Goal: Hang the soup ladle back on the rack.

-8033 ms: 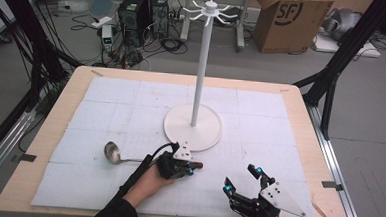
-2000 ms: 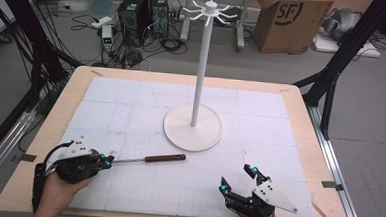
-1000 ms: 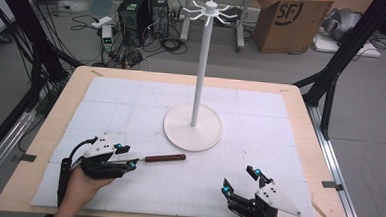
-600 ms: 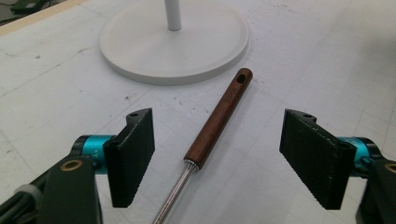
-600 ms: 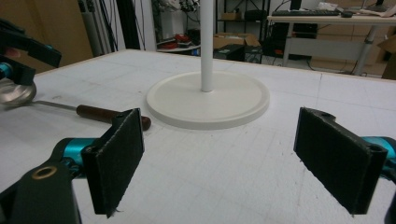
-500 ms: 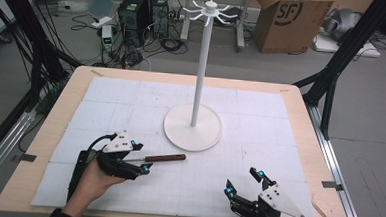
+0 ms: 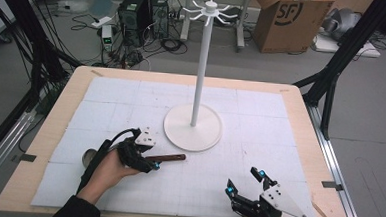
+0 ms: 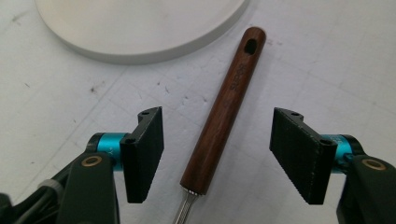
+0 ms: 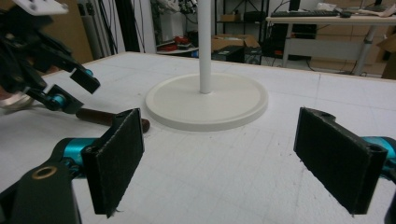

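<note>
A ladle lies on the white mat (image 7: 260, 122), its metal bowl (image 7: 89, 157) at the left and its brown wooden handle (image 7: 171, 158) pointing right toward the stand's round base (image 7: 192, 133). My left gripper (image 7: 150, 162) hovers low over the handle's near end. In the left gripper view the handle (image 8: 229, 102) runs between the jaws of that gripper (image 8: 217, 154); they have just been closing, but both pads stand clear of the wood. My right gripper (image 7: 244, 182) rests open near the front right edge with nothing between its jaws (image 9: 233, 158).
The white stand's tall pole (image 7: 202, 64) rises from the base and carries a ring of hooks (image 7: 210, 10) at its top. Bare wooden table border (image 7: 301, 114) surrounds the mat. Boxes, cables and equipment lie on the floor beyond the table.
My left gripper has slid right along the ladle, from over the shaft to the wooden handle's near end. The ladle and my right gripper have stayed where they were.
</note>
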